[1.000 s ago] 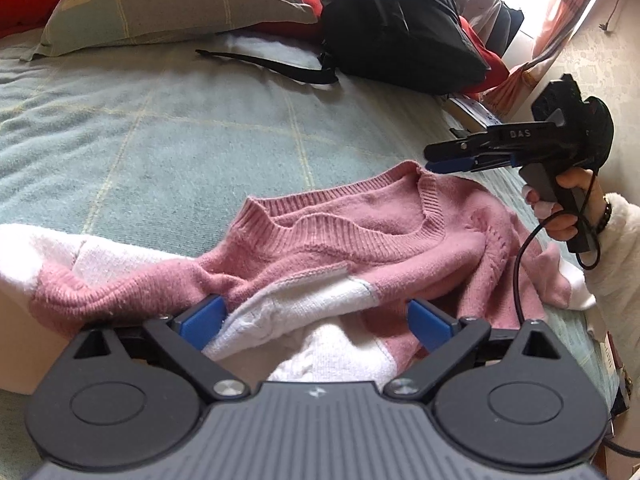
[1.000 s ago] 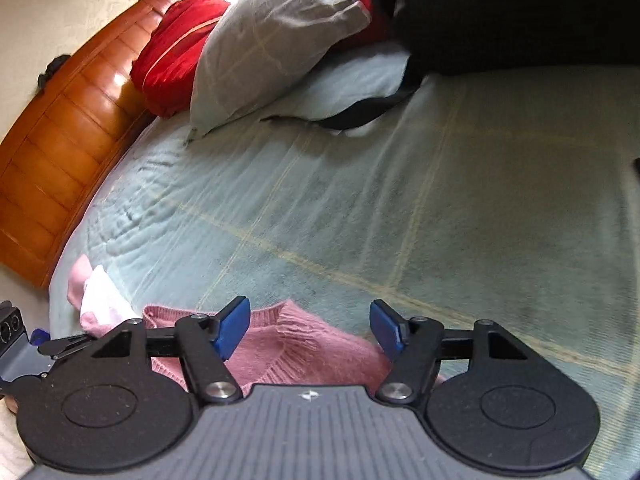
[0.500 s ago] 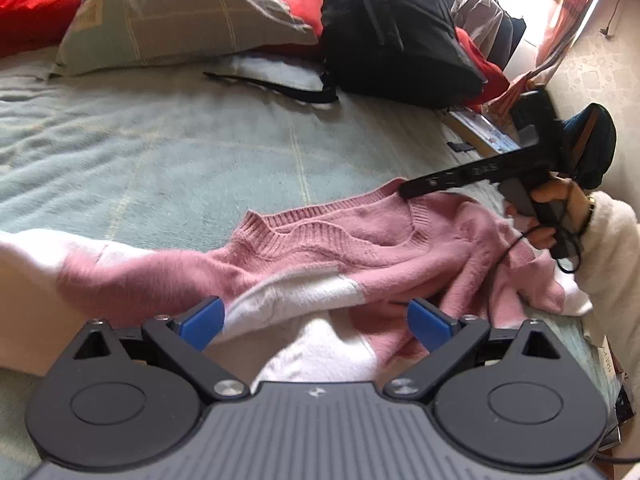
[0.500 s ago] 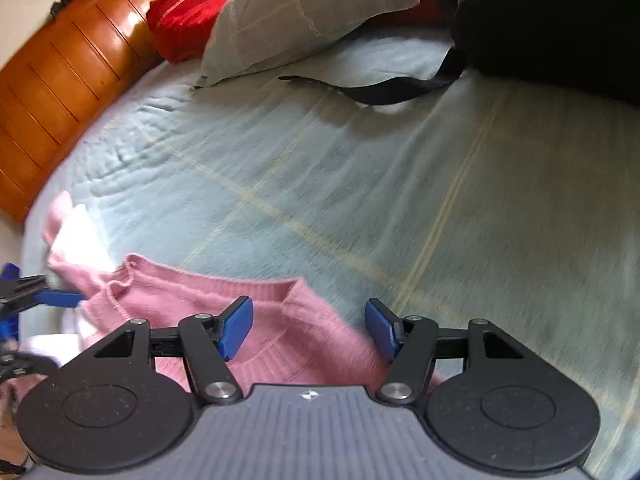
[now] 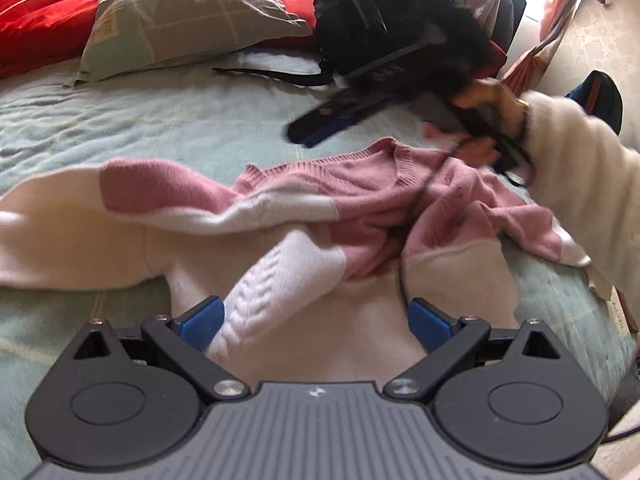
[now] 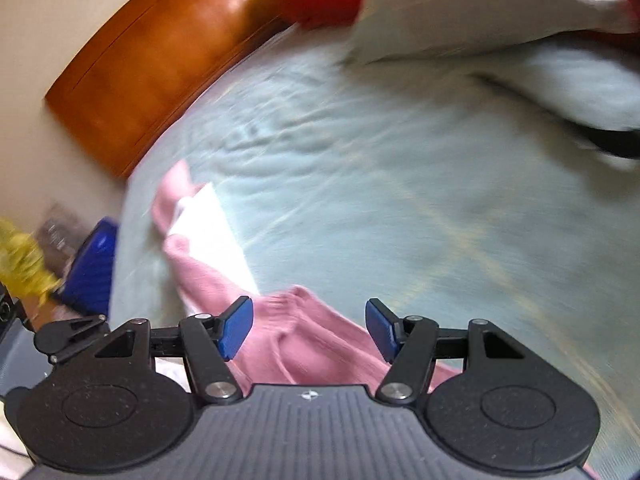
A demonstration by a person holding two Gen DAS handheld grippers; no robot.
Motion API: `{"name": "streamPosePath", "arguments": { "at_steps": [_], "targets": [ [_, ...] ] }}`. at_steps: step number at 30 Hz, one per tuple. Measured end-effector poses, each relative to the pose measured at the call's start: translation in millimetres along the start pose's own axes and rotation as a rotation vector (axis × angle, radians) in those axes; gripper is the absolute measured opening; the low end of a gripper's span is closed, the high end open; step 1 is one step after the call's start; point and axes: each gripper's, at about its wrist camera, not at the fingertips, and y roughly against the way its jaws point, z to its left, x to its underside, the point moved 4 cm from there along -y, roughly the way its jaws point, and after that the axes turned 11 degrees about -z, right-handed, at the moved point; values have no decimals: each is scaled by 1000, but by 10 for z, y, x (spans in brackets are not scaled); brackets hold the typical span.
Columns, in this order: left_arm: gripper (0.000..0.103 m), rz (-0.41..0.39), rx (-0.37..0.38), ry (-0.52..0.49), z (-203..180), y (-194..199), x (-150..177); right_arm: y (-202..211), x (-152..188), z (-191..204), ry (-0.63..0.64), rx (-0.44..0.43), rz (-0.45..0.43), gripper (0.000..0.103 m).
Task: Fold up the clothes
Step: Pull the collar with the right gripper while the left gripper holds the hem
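Observation:
A pink and white knitted sweater [image 5: 360, 184] lies crumpled on the pale green bed cover [image 5: 160, 128], collar toward the far side and one sleeve stretched out to the left. My left gripper [image 5: 314, 322] hovers open over the sweater's white lower part, with a cable-knit fold beside its left pad. In the left wrist view my right gripper [image 5: 308, 136] is a blur just beyond the collar, held by a hand in a white sleeve [image 5: 576, 168]. The right wrist view shows this gripper [image 6: 308, 330] open above the pink collar [image 6: 304, 356], with nothing gripped.
A grey-green pillow [image 5: 188, 12], a red cushion [image 5: 36, 12] and a black backpack [image 5: 392, 20] with a loose strap lie at the head of the bed. A wooden headboard [image 6: 160, 60] runs along the far left. A blue object [image 6: 92, 268] stands beside the bed edge.
My right gripper swung from the sweater's right side across and beyond the collar, rolling as it went. My left gripper drew back and up, so more of the white body shows.

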Motion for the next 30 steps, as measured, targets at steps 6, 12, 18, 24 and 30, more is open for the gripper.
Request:
{"name": "streamPosePath", "arguments": {
  "at_steps": [6, 12, 18, 24, 30],
  "targets": [
    [98, -7, 4, 38, 61, 81, 112, -466, -127, -182, -56, -97, 116, 74],
    [98, -20, 14, 56, 113, 87, 118, -471, -41, -161, -68, -206, 218, 75],
    [98, -36, 29, 61, 124, 66, 112, -206, 86, -428, -199, -229, 251, 68],
    [98, -33, 18, 52, 106, 56, 119, -538, 34, -141, -127, -281, 268, 74],
    [98, -33, 9, 57, 96, 93, 161, -767, -19, -188, -157, -286, 265, 43]
  ]
}}
